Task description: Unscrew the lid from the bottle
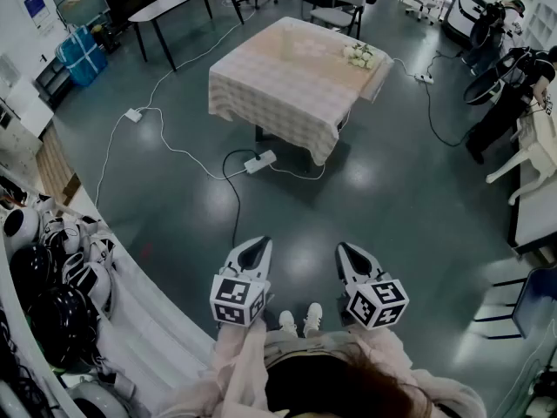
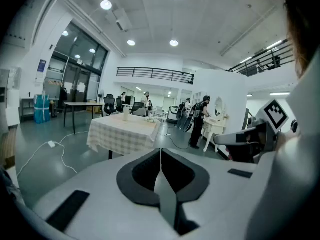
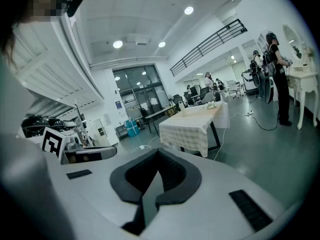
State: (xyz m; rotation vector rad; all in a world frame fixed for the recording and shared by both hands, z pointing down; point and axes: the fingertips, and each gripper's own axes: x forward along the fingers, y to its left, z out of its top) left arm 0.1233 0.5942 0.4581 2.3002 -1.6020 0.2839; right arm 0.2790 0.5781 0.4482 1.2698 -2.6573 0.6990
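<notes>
The left gripper [image 1: 258,244] and right gripper [image 1: 345,249] are each pressed together, empty. The bottle [image 1: 286,46] stands upright near the worktop's [image 1: 261,103] far edge, well apart from both and straight ahead across the floor [image 1: 392,198]. It seems slightly nearer the left one.

The person wears pale pink sleeves [image 1: 237,355], maybe fluffy, and white shoes [image 1: 300,320]. The left gripper [image 1: 259,246] and right gripper [image 1: 345,252] are white with dark pointed tips. Each carries a cube [image 1: 237,300] with black and white square marks.
</notes>
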